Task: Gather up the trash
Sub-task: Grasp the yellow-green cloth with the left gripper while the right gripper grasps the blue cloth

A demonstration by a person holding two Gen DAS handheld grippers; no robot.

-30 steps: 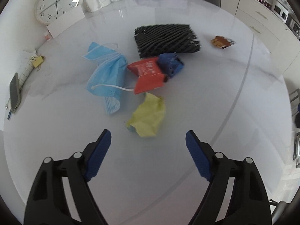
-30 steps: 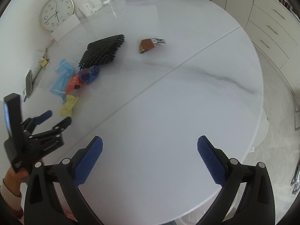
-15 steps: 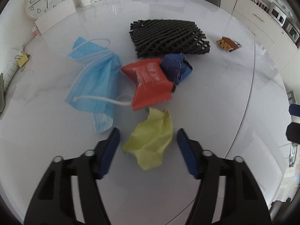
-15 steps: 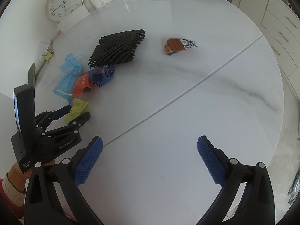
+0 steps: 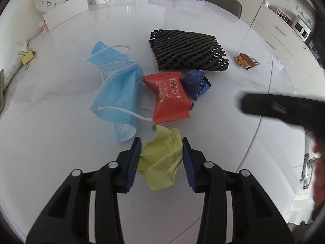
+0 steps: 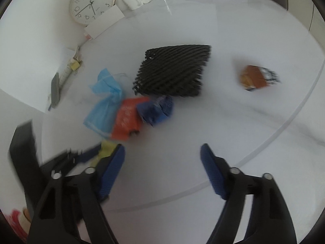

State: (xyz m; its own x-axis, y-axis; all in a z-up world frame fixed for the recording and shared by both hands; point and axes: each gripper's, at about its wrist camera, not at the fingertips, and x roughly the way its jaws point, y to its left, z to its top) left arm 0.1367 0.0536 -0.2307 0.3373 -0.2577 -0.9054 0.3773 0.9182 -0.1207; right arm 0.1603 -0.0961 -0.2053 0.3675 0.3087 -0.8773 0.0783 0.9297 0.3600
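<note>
**Yellow paper between my left jaws**

Yellow and crumpled, the paper scrap (image 5: pixel 162 158) lies just in front of the red packet (image 5: pixel 169 99), and my left gripper (image 5: pixel 161 158) straddles it, jaws closing with the pads at its edges; I can't tell if they press yet. It looks weightless and soft, so I judge it will crush flat; a pinch across the bunched middle should hold best. My right gripper (image 6: pixel 162 168) hangs beside the red packet with nothing between its closing jaws. Left of the packet sits a limp blue mask (image 5: pixel 116 89), behind it a springy black foam net (image 5: pixel 186 50), against its right a blue wrapper (image 5: pixel 196 83). Far right of the packet lies a snack wrapper (image 5: pixel 245 61). Underneath is a glossy white marble table (image 5: pixel 61 142), likely slippery; behind it, a clock (image 6: pixel 91 2) and cabinets.
</note>
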